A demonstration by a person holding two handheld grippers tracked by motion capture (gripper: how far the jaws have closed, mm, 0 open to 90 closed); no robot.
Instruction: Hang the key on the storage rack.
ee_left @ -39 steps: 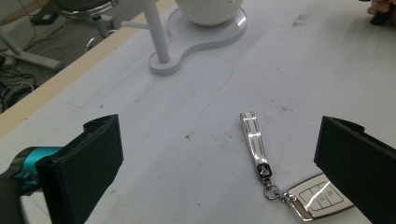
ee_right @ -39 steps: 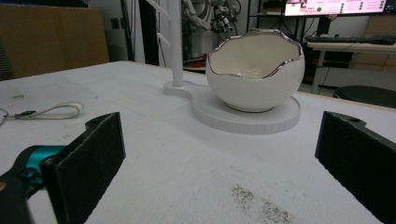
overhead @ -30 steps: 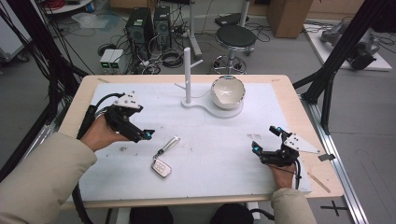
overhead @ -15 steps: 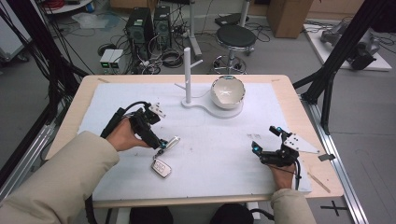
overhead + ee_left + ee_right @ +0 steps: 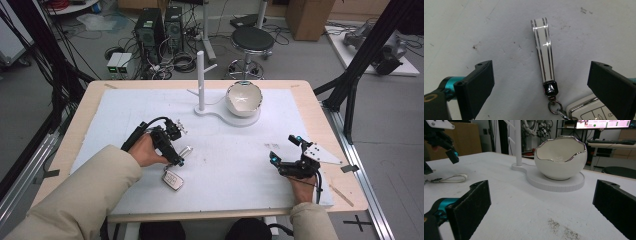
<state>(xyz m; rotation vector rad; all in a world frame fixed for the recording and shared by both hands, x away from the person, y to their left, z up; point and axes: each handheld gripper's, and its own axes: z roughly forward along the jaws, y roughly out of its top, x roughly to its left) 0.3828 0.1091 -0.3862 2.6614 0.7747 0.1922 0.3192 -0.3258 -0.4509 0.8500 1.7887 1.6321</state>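
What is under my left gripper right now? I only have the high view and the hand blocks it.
Observer: The left gripper is open, jaws apart on either side of a white strap with dark stripes, lying flat on the mat.
Operator: Is the strap attached to anything?
Observer: Yes, a black clasp and a metal ring link it to the white key fob.
Operator: What does the right gripper face?
Observer: The right gripper, open, faces the egg-shaped bowl on its white base.
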